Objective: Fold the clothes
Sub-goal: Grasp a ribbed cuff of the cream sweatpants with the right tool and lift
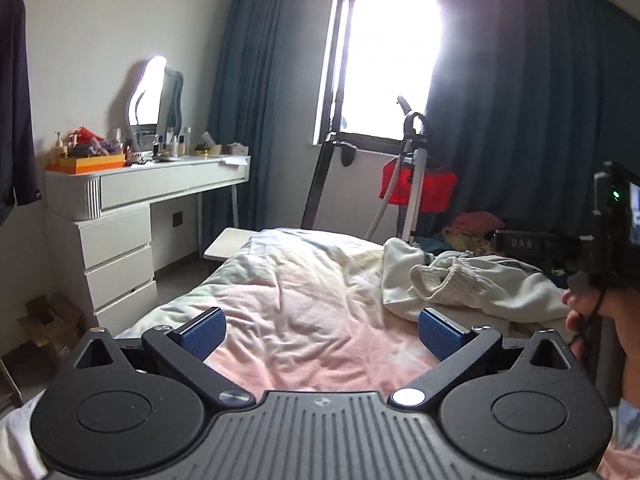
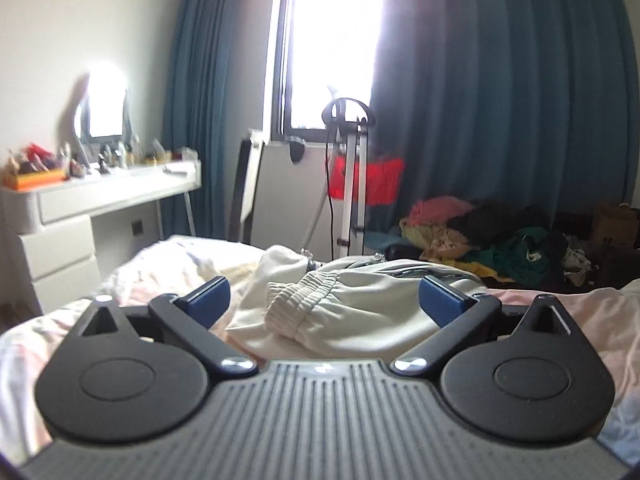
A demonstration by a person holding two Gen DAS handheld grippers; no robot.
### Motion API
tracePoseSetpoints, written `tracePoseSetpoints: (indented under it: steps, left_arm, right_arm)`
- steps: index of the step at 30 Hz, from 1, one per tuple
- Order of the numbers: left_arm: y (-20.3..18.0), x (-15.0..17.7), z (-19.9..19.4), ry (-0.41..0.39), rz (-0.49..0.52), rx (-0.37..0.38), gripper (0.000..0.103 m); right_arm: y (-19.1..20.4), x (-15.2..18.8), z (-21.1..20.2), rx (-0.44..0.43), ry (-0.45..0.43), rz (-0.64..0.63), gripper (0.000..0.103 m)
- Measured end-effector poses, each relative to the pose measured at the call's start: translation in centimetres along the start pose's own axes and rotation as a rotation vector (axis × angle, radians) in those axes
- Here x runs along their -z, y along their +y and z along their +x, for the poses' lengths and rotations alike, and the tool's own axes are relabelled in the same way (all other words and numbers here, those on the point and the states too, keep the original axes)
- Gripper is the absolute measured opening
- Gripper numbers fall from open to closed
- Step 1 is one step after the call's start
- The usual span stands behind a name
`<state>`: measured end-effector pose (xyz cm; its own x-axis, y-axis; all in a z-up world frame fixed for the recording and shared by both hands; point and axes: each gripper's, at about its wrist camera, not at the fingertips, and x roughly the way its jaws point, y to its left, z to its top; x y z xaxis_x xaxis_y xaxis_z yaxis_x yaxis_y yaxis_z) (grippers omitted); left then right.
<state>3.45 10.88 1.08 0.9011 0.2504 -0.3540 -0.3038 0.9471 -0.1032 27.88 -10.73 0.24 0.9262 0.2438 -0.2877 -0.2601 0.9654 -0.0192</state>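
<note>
At the far left a white bench (image 1: 168,184) stands against the wall, carrying a mirror (image 1: 154,100), bottles and an orange box (image 1: 86,165). Beside it, blue curtains (image 1: 248,92) frame a bright window (image 1: 384,56). The left tongs (image 1: 320,330) hover spread wide over bare pink-and-white bedding (image 1: 288,300), pinching nothing. To their right on the bed lies the cream garment (image 1: 460,284), crumpled, its ribbed cuff (image 1: 436,280) turned up. At the right edge of the left wrist view a hand (image 1: 600,320) grips the other device. The right tongs (image 2: 324,300) are also spread wide and empty, hanging just above the cream garment (image 2: 352,308), whose ribbed cuff (image 2: 298,300) sits between the blue pads (image 2: 210,300). Further right, beyond the bed, a heap of coloured clothes (image 2: 480,236) lies on the floor beneath the curtain.
</note>
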Motion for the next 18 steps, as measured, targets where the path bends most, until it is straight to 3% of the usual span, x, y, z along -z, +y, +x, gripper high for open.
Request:
tracePoseSetpoints:
  steps: [3,6,12,17,18]
  left_arm:
    - [1.2,1.6,3.3,0.093,-0.017,0.004,0.103]
    - [2.6,2.8,6.5,0.179,-0.118,0.029,0.102]
    - [2.6,4.2,10.8,0.180,-0.194,0.071,0.102]
    - [1.9,4.7,12.2,0.192,-0.249,0.134,0.102]
    - [1.6,4.7,12.1,0.186,-0.243,0.141,0.102]
  right_arm:
    - [0.8,-1.3,7.4,0.033,0.094,0.020,0.074]
    - [2.0,-1.5,13.1,0.082,0.171,-0.044,0.073]
    - [4.3,-0.7,22.8,0.179,0.311,-0.204,0.068]
    - [3.8,0.0,26.5,0.228,0.421,-0.216,0.048]
    - [3.7,-0.1,26.3,0.226,0.414,-0.207,0.040]
